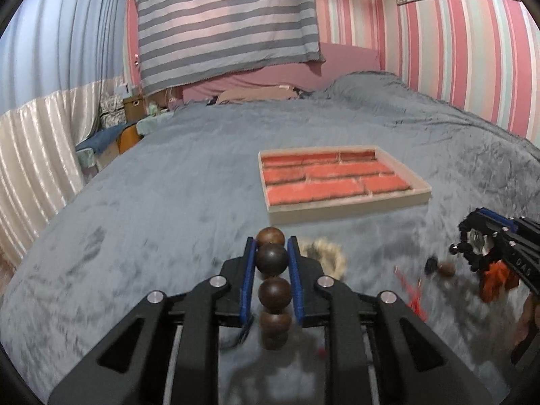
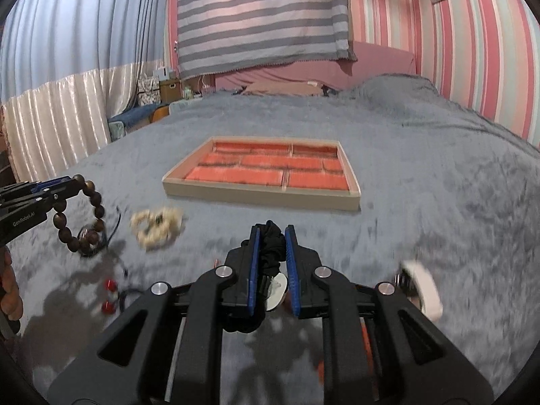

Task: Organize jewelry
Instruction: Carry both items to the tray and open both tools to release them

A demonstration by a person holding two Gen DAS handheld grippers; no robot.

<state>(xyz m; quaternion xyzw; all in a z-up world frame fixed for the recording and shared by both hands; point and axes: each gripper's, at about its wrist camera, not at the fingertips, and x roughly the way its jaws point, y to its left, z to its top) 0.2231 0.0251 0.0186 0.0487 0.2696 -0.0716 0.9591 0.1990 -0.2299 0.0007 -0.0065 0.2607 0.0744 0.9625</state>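
Jewelry is spread over a bed covered by a grey plush blanket (image 2: 422,175). A wooden bead bracelet (image 1: 272,259) is clamped between the blue pads of the left claw (image 1: 272,253), with 1 dark bead pinched at the tips and the rest of the loop hanging below, clear of the blanket. In the right wrist view the same bracelet (image 2: 91,216) is seen dangling from that claw (image 2: 72,182) at the left edge of the bed. A black scrunchie (image 2: 271,246) is gripped by the right claw (image 2: 271,236), its jaws narrowed on the bunched fabric; something white (image 2: 277,291) is seen under it, too blurred to name.

A tray (image 2: 261,195) with beige walls and orange-red lined compartments is placed near the middle of the bed, beyond both claws, and nothing is seen in its compartments. A cream pearl-like bracelet (image 2: 157,227) is left on the blanket between the 2 claws, in front of the tray. 2 red beads (image 2: 108,295) on a dark cord are found nearer the front edge.
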